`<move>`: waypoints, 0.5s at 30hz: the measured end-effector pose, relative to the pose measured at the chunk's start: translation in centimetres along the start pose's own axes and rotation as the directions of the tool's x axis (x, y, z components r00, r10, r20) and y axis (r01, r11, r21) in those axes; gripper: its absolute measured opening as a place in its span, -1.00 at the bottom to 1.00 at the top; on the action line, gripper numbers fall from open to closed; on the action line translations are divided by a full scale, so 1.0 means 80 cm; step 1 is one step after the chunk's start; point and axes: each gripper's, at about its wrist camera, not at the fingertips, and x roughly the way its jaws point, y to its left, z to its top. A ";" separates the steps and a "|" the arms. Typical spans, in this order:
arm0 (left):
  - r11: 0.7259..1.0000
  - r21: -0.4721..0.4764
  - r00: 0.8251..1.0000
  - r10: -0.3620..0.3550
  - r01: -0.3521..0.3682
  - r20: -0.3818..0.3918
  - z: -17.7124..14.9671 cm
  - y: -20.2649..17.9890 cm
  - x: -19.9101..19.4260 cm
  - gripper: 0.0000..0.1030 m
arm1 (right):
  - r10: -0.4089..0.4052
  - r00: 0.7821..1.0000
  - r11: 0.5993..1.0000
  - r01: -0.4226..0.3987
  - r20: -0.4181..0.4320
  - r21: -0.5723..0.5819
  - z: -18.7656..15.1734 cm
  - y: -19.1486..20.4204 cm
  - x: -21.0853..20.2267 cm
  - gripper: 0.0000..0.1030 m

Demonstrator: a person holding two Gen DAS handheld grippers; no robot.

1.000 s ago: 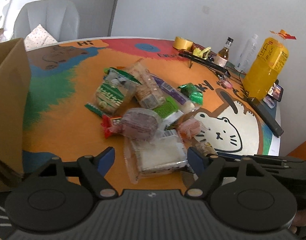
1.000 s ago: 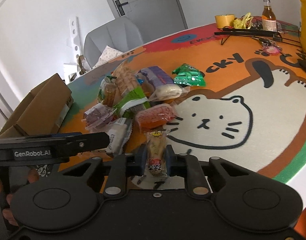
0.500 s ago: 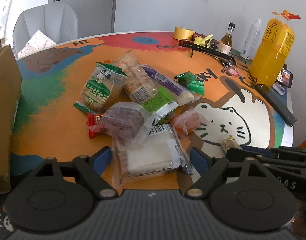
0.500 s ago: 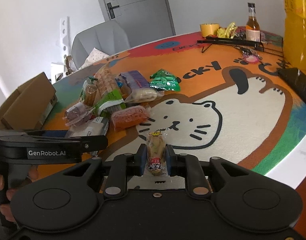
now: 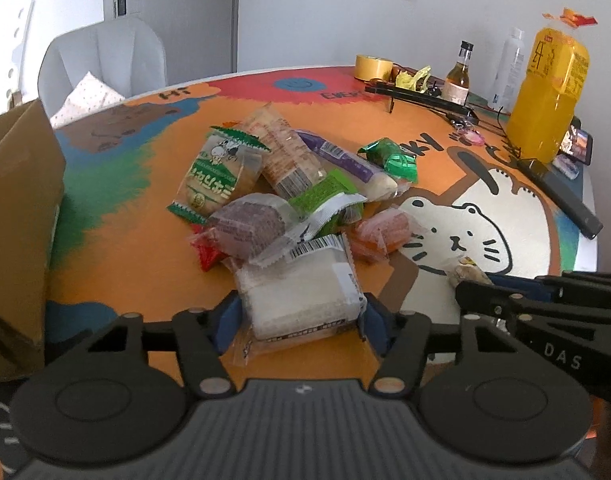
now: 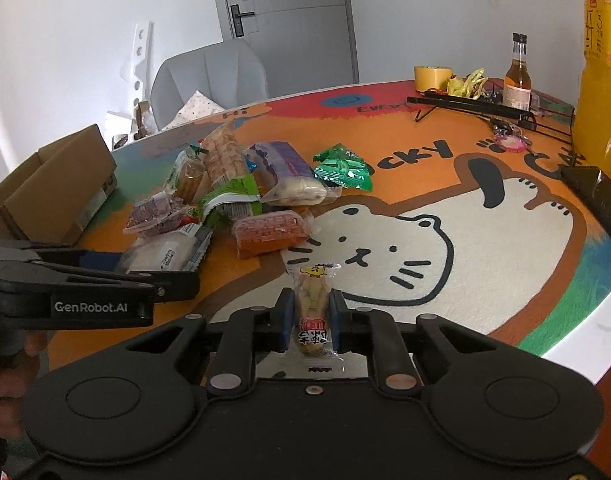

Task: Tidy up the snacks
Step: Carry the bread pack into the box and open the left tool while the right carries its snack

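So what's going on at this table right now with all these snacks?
A person is sorting a pile of snacks with two handheld grippers. The right gripper is shut on a small yellowish snack packet. The left gripper has just been closing around a white packaged cake at the near edge of the pile, its pads right at the wrapper's sides. A cardboard box stands open at the left.

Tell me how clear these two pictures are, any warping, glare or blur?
Left wrist view: strong fisheye bend, dark corners, the wrapped white cake slightly soft. Right wrist view: same bend, bright wall, the small yellow snack sharp between the tongs, table edge washed out.
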 end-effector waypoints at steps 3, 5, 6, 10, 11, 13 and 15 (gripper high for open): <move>1.000 -0.023 1.000 -0.016 0.016 -0.002 -0.002 0.005 -0.009 0.13 | 0.010 1.000 1.000 -0.010 0.013 0.009 0.001 0.004 -0.004 -0.67; 0.999 -0.028 1.000 -0.029 0.029 0.004 -0.004 0.007 -0.018 0.12 | 0.018 1.000 1.000 -0.018 0.023 0.011 0.003 0.008 -0.007 -0.67; 0.999 -0.029 0.999 -0.033 0.034 0.009 -0.004 0.007 -0.021 0.12 | 0.022 0.999 1.000 -0.022 0.027 0.010 0.005 0.011 -0.009 -0.67; 0.999 -0.024 0.998 -0.040 0.041 0.050 -0.004 0.009 -0.041 0.12 | 0.036 0.998 0.999 -0.036 0.048 0.004 0.011 0.021 -0.016 -0.67; 0.999 -0.024 0.997 -0.038 0.040 0.061 -0.003 0.010 -0.046 0.12 | 0.039 0.998 0.999 -0.040 0.053 0.002 0.014 0.024 -0.018 -0.67; 0.999 -0.027 0.996 -0.037 0.039 0.081 -0.001 0.013 -0.054 0.12 | 0.045 0.997 0.999 -0.045 0.063 0.001 0.017 0.030 -0.019 -0.67; 0.999 -0.025 0.994 -0.028 0.031 0.108 0.002 0.017 -0.063 0.12 | 0.053 0.996 0.999 -0.054 0.072 0.006 0.022 0.034 -0.019 -0.67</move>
